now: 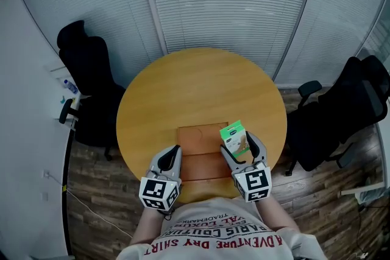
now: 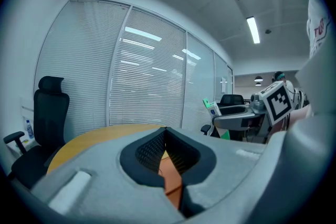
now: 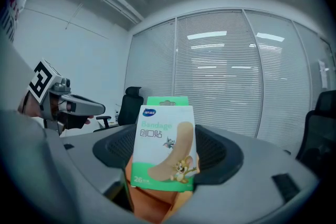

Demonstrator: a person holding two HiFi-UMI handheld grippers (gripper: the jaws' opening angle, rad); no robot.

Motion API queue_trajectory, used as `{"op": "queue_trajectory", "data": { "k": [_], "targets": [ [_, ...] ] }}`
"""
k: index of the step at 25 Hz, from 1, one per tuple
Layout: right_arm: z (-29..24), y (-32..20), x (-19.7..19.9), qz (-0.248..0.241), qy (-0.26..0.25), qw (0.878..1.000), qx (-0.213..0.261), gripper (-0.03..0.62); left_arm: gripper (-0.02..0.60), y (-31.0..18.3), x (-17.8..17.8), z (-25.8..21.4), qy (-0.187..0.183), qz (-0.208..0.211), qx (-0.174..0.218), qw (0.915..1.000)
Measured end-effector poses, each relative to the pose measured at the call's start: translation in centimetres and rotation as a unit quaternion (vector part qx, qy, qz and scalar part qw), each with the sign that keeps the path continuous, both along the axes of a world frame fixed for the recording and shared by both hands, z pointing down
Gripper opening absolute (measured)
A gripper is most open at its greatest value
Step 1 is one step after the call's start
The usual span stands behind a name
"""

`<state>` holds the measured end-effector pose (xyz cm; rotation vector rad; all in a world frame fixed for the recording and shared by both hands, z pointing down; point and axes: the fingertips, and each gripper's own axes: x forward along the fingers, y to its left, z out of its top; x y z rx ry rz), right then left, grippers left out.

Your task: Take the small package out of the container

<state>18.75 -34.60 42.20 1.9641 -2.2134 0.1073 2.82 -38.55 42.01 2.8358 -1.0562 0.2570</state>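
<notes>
The right gripper (image 1: 237,142) squeezes the little bandage box (image 3: 165,147) between its wide jaws. The box stands up straight at the right edge of the flat brown container (image 1: 198,152) on the round wooden table (image 1: 195,85). The left gripper (image 1: 175,150) has its jaws pressed together with nothing in them, by the container's left edge.

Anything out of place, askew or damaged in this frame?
Nothing stands out. The small package looks intact and sits roughly upright between the jaws of the right gripper, at the right edge of the orange container. The container lies flat on the round table. The left gripper is closed and empty.
</notes>
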Motion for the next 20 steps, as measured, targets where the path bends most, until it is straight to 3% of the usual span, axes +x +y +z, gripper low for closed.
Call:
{"op": "queue_trajectory", "data": {
  "k": [20],
  "targets": [
    [-0.86,-0.14,-0.71,-0.006,-0.015,1.0,0.003,0.356,0.011,0.29,-0.84,-0.44,0.002,-0.009,0.006,0.9999]
  ]
}}
